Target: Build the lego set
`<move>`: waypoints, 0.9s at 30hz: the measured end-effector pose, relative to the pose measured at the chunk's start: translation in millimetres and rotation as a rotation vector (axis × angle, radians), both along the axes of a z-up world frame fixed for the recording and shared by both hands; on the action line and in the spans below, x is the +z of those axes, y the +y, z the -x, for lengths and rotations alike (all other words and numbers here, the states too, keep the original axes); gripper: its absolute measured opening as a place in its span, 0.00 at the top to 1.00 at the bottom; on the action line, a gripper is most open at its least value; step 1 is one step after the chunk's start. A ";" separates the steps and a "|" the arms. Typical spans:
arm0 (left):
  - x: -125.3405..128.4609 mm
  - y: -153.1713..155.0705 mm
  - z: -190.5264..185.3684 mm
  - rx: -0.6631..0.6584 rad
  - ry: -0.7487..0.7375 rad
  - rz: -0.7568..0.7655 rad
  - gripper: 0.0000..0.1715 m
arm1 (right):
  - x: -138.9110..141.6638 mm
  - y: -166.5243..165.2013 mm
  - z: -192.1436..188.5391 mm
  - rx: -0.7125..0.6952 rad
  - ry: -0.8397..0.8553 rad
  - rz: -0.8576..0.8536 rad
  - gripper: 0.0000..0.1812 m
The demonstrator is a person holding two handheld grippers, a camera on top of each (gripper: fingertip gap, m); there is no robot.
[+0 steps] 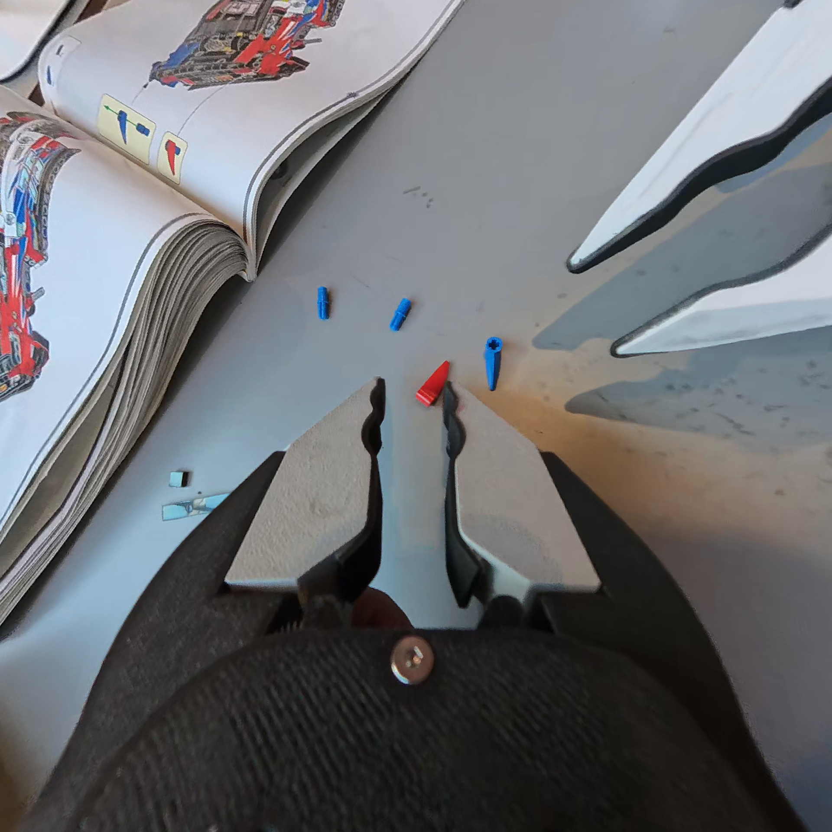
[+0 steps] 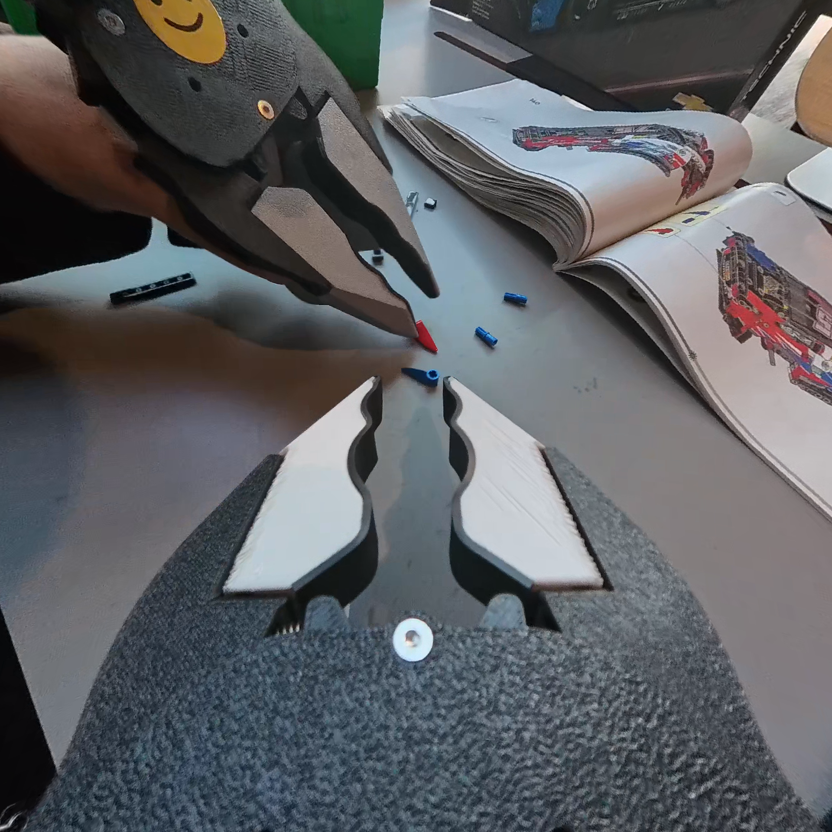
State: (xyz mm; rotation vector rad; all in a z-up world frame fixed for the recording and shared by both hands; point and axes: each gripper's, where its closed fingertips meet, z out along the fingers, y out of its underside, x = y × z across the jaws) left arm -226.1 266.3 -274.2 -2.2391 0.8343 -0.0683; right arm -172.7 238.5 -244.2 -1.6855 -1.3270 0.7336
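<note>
A red cone piece (image 1: 433, 385) lies on the grey table just ahead of my left gripper (image 1: 414, 382), touching its right fingertip; it also shows in the right wrist view (image 2: 426, 336). The left gripper is open and empty. A blue cone piece (image 1: 492, 361) lies right of the red one and sits just ahead of my right gripper (image 2: 412, 380), which is open and empty (image 2: 422, 364). Two small blue pins (image 1: 323, 302) (image 1: 400, 314) lie farther out; they also show in the right wrist view (image 2: 515, 298) (image 2: 486, 336). The right gripper's fingers (image 1: 702, 189) show at the upper right of the left wrist view.
An open instruction booklet (image 1: 148, 180) lies left of the pieces, also in the right wrist view (image 2: 653, 216). A black beam (image 2: 152, 287) and small grey bits (image 1: 180, 478) lie on the table. A dark box (image 2: 653, 40) stands at the back. The tips of one gripper are about 7 centimeters away from the tips of the other.
</note>
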 end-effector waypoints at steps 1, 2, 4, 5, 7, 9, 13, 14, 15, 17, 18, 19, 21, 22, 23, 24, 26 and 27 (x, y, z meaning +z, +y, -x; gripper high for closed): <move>-2.1 -1.0 -1.5 -0.014 -0.001 0.015 0.86 | 0.2 0.5 0.0 -0.001 0.002 0.002 0.86; -4.1 -1.3 -2.6 -0.019 -0.006 0.027 0.86 | 0.2 0.7 0.0 -0.002 0.003 0.004 0.86; -8.6 0.1 -4.1 -0.026 -0.011 0.040 0.87 | 0.1 0.9 -0.1 -0.003 0.003 0.004 0.86; -8.7 0.9 -5.5 -0.031 -0.020 0.038 0.89 | 0.0 1.1 0.1 -0.003 0.001 0.004 0.86; -9.6 0.0 -6.5 -0.042 -0.023 0.048 0.95 | -0.3 1.7 0.6 -0.004 0.000 0.004 0.86; -9.9 -0.6 -4.4 -0.040 -0.019 0.045 0.97 | -0.4 2.6 0.8 -0.006 0.001 0.008 0.86; -9.8 -3.6 1.3 -0.024 -0.001 0.056 0.97 | 0.3 3.1 0.6 -0.007 0.006 0.012 0.86; -9.8 -5.5 2.8 -0.024 0.012 0.053 0.97 | 0.4 2.7 0.5 -0.005 0.006 0.011 0.86; -9.6 -8.4 3.3 -0.028 0.022 0.049 0.97 | 0.7 1.9 0.8 0.001 0.007 0.009 0.86; -8.2 -15.7 0.9 -0.040 0.013 0.043 0.97 | 1.0 -0.7 1.6 0.018 0.008 0.003 0.86; -8.2 -21.1 -1.2 -0.047 -0.003 0.051 0.97 | 0.6 -2.5 2.4 0.029 0.004 -0.001 0.86; -8.8 -27.7 -3.2 -0.053 -0.024 0.069 0.97 | -0.3 -4.6 3.3 0.043 -0.003 -0.006 0.86; -9.4 -42.4 -7.9 -0.058 -0.084 0.112 0.97 | -1.6 -8.0 4.9 0.063 -0.017 -0.026 0.85; -9.3 -50.7 -11.0 -0.063 -0.122 0.138 0.97 | -1.9 -9.5 5.4 0.071 -0.021 -0.036 0.85; -9.2 -59.4 -14.8 -0.065 -0.168 0.174 0.97 | -2.0 -10.7 5.8 0.078 -0.023 -0.045 0.85; -9.0 -68.4 -19.2 -0.075 -0.216 0.218 0.97 | -1.7 -12.0 6.5 0.085 -0.023 -0.052 0.85; -8.9 -78.4 -23.5 -0.088 -0.273 0.267 0.97 | -2.6 -13.1 7.6 0.094 -0.029 -0.056 0.85; -8.9 -78.8 -23.0 -0.091 -0.277 0.261 0.98 | -3.7 -12.9 8.0 0.094 -0.037 -0.056 0.84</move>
